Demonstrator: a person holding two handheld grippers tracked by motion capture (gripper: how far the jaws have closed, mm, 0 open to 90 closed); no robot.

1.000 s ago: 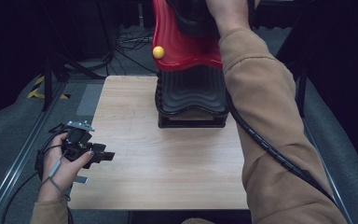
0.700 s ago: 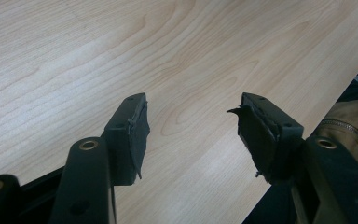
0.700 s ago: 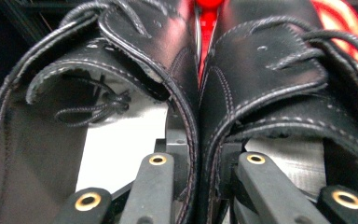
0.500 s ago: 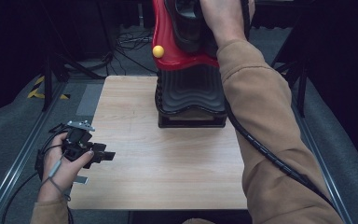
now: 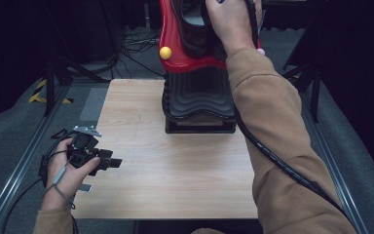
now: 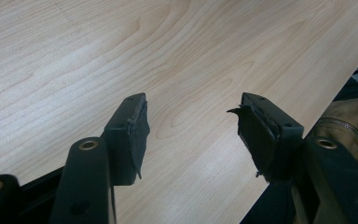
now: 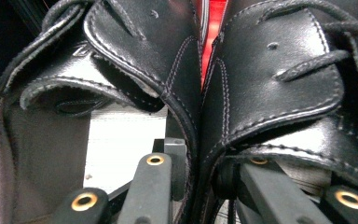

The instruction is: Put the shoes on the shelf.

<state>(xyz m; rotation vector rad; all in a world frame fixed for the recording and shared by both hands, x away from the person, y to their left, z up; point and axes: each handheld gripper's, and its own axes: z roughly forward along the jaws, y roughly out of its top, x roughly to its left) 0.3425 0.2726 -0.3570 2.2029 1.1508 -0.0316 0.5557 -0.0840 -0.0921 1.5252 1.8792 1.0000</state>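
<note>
Colours I see
Black shoes (image 7: 270, 84) at twelve o'clock on a red rack (image 5: 168, 34); pale woodgrain worktop (image 5: 175, 170); tan sleeve (image 5: 272, 126).

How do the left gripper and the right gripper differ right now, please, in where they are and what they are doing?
The left gripper hangs low over the bare wooden table near its left edge, while the right gripper is raised at the red rack at the far end. The left gripper's fingers stand apart with nothing between them; the right gripper's fingers close on the adjoining sides of two black shoes. Both are hand-held.
</note>
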